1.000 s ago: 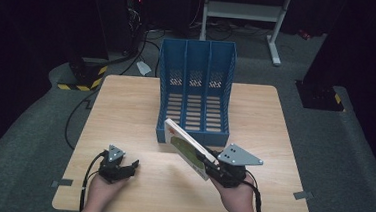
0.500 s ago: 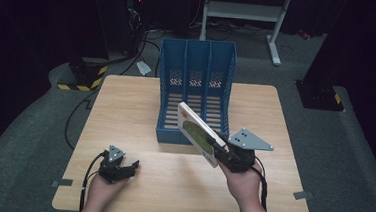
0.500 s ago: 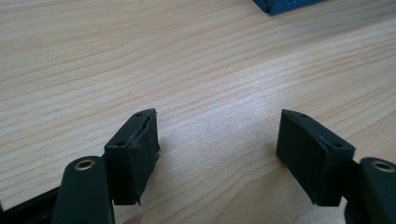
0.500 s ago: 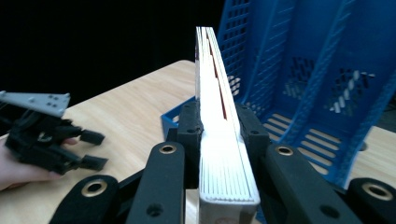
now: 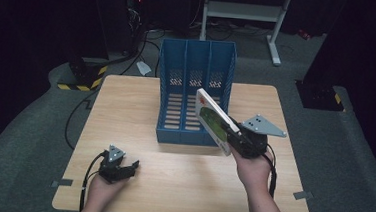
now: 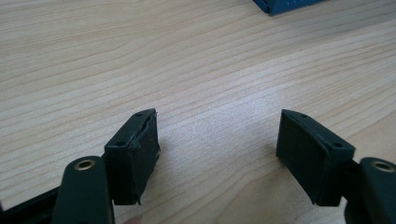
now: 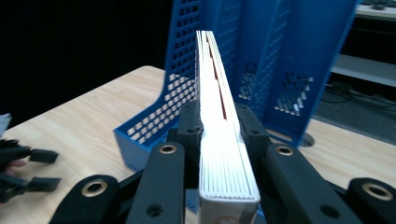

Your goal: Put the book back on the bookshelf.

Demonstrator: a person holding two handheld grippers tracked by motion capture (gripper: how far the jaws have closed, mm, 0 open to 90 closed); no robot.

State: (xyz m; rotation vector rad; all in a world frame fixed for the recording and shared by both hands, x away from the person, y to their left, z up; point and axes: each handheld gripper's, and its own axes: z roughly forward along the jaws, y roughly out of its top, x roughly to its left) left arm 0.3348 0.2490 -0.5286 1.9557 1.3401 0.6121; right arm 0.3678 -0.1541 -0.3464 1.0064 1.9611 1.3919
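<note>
One stiff, light-looking book sits clamped at its lower edge in the right gripper, before the blue file rack; the left gripper rests with jaws apart.

The left gripper lies low at the near left of the table, held in the left hand, whose forearm comes in from the near edge. Its jaws stand wide apart with nothing between them, pointing right. The right gripper is raised at the near right, held in the right hand with the forearm reaching forward. Its jaws are clamped on a book, and point left and away.
</note>
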